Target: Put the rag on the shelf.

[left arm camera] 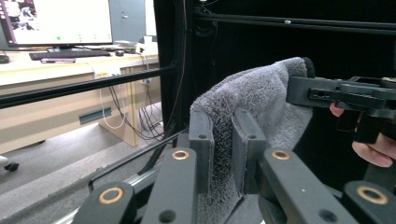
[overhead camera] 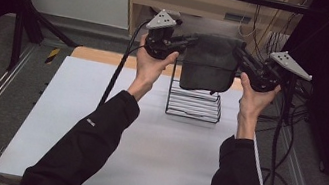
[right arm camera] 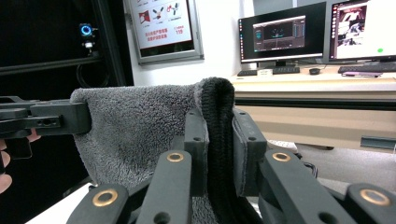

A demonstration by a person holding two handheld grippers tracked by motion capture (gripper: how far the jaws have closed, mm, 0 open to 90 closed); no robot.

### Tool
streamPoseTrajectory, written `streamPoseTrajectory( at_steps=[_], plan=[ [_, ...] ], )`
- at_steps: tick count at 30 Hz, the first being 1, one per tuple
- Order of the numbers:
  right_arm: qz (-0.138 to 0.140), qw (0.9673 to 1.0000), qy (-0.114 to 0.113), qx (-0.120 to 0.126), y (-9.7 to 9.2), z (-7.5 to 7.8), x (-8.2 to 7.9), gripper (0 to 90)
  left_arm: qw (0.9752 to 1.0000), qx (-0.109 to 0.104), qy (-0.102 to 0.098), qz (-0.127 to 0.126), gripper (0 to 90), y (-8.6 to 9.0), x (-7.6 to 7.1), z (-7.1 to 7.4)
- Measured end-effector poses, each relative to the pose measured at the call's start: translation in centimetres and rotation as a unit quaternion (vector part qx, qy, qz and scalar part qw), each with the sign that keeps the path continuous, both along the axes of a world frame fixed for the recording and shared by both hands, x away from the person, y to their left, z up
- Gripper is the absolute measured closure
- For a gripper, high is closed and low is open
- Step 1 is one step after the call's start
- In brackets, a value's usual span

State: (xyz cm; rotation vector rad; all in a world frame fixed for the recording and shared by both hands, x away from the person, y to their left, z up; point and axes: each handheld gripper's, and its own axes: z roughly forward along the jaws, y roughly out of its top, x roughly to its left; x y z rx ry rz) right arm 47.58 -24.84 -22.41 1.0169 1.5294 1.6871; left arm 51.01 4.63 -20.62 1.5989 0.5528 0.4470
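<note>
- Reaching in from the near edge of the white table (overhead camera: 90, 161): two black sleeves, each hand gripping a tool well above the tabletop.
- Pinching the left top corner of the grey towel (overhead camera: 209, 62): left gripper (overhead camera: 190, 39), jaws pressed together on a fold of the pile, seen close up in the left gripper view as towel (left arm camera: 261, 100) squeezed between the pads of left gripper (left arm camera: 223, 154).
- Pinching the right top corner likewise: right gripper (overhead camera: 238, 51), jaws clamped on the dark rolled hem, with towel (right arm camera: 140, 126) running off from right gripper (right arm camera: 218, 144) toward the other tool.
- Hanging stretched between the two tools, top edge level and long axis running left to right, the rest drooping straight down.
- Hovering over the black wire rack (overhead camera: 194, 105) near the far edge of the table, lower hem draped in front of the rack's top.
- Showing red writing on a wall poster (right arm camera: 163, 25) beyond, too small for reading.
</note>
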Motion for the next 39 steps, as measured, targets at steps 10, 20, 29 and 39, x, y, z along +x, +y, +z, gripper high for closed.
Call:
streamPoseTrajectory(
  at_steps=[10,20,29,39],
  plan=[
    [0.017,0.9998,0.009,-0.011,-0.3,-0.8,-1.2,78.9,0.9997,0.007,0.016,-0.017,79.3,0.4,-1.2,-1.0],
    [0.038,0.9992,0.014,-0.005,-0.6,-2.0,-2.1,78.6,0.9988,0.021,0.038,-0.021,78.0,0.5,-2.7,-2.1],
    [0.05,0.9984,0.018,-0.018,-0.8,-2.4,-2.4,78.3,0.9973,0.054,0.048,-0.012,73.1,1.2,-3.6,-1.3],
    [0.053,0.9982,0.014,-0.025,-0.9,-2.7,-2.6,78.0,0.9971,0.029,0.071,0.007,81.5,2.6,-2.3,0.6]
  ],
)
